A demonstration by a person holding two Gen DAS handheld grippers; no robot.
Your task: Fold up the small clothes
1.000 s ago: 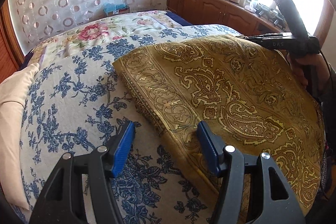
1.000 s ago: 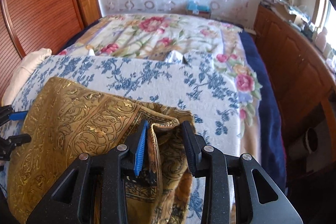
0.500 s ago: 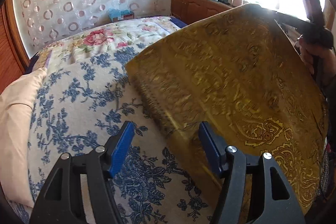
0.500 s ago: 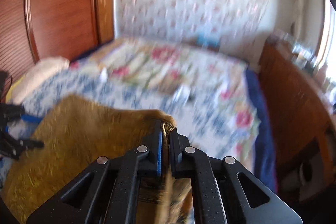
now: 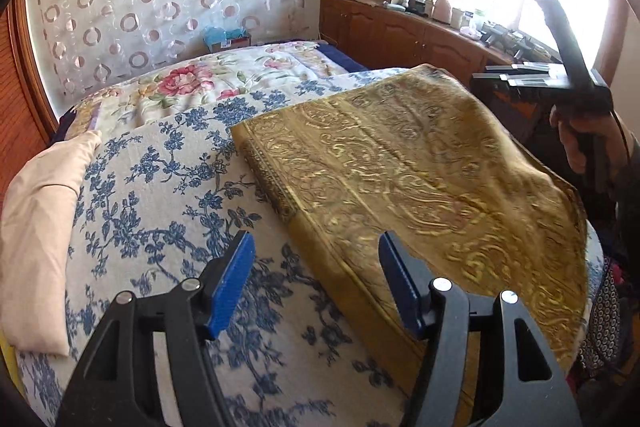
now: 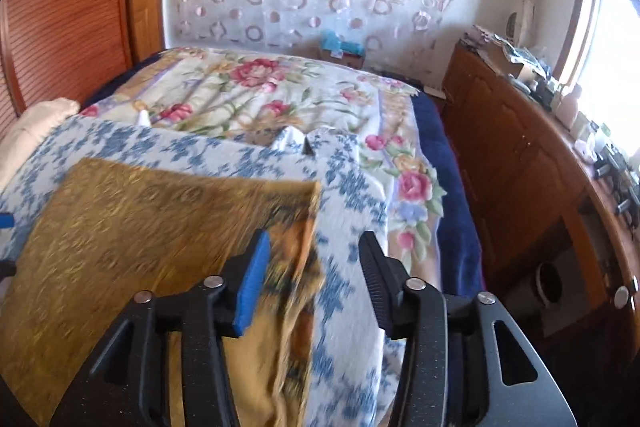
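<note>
Since half a second ago my right gripper (image 6: 312,279) has let go the gold cloth (image 5: 400,163), jaws opening, cloth edge below them, my left gripper (image 5: 316,283) spread, empty

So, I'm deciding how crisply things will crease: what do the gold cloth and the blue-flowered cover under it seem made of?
The gold cloth looks like a woven brocade: its raised paisley pattern catches the light with a slight sheen. The blue-flowered cover looks like matte, soft cotton or terry, though blur leaves the weave unclear.

Both grippers, left gripper (image 5: 316,281) and right gripper (image 6: 314,277), have black frames, silver screws and blue pads (image 5: 232,287).
</note>
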